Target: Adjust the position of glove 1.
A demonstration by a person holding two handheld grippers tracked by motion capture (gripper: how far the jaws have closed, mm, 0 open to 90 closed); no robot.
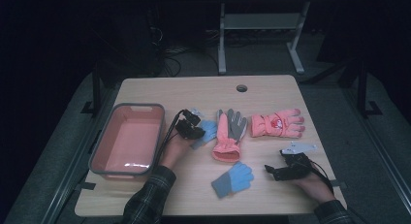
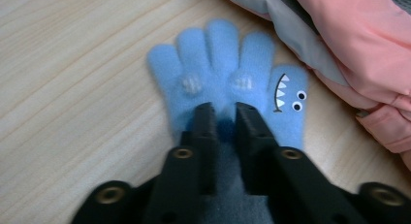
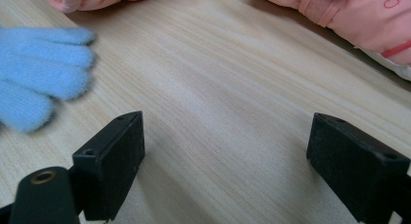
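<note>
A small blue knit glove (image 2: 218, 73) with a monster face on its thumb lies flat on the wooden table (image 1: 271, 93), left of a pink and grey glove (image 1: 229, 134). My left gripper (image 2: 225, 112) points at its palm, jaws almost together, pinching a fold of the blue fabric. In the high view that gripper (image 1: 194, 132) sits over the same blue glove (image 1: 209, 131). A second blue glove (image 1: 232, 179) lies near the front edge. My right gripper (image 1: 271, 170) rests to its right, jaws wide open over bare wood (image 3: 225, 136), with the blue glove's fingers (image 3: 39, 73) off to the left.
A pink bin with a grey rim (image 1: 127, 139) stands at the table's left, nothing inside it. A pink ski glove (image 1: 277, 123) lies at the right back. A round cable hole (image 1: 241, 88) is near the far edge. Table legs stand on the floor beyond.
</note>
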